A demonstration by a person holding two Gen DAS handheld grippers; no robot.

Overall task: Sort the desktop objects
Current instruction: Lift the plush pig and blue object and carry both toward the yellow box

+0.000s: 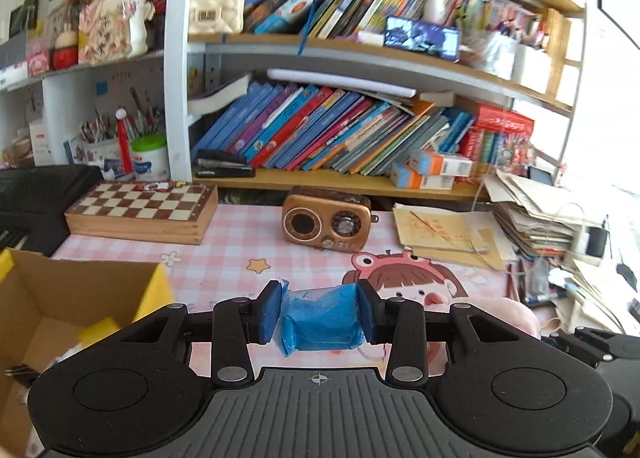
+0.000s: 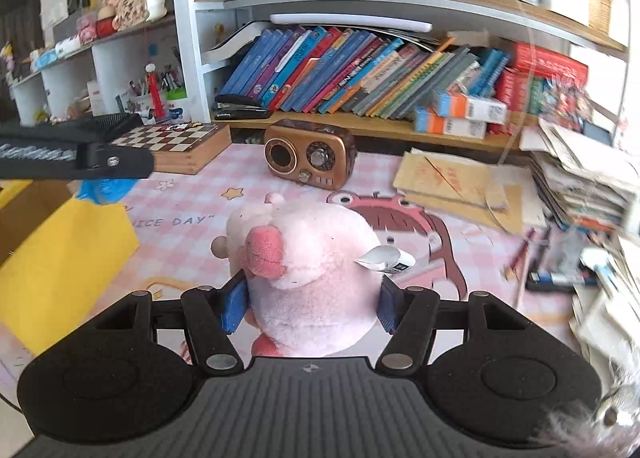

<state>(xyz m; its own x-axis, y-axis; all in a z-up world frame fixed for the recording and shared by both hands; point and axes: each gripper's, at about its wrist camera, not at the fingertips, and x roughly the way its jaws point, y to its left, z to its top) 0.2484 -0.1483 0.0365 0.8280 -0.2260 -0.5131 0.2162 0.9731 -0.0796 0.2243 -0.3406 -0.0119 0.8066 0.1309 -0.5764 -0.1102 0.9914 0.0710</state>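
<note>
My left gripper (image 1: 320, 314) is shut on a blue plastic-wrapped packet (image 1: 320, 324), held above the pink checked desk mat (image 1: 240, 242). An open cardboard box (image 1: 60, 298) with yellow flaps sits just to its left. In the right wrist view my right gripper (image 2: 310, 308) is shut on a pink plush pig (image 2: 308, 266) with a white tag, lifted off the mat. The left gripper's black arm (image 2: 76, 154) and the blue packet (image 2: 104, 190) show at the left, over the yellow-sided box (image 2: 60, 250).
A brown retro radio (image 1: 326, 220) stands at the back of the mat, a chessboard box (image 1: 140, 206) to its left. Paper envelopes (image 1: 444, 234) and a messy stack of papers (image 1: 536, 214) with pens fill the right side. Bookshelves rise behind.
</note>
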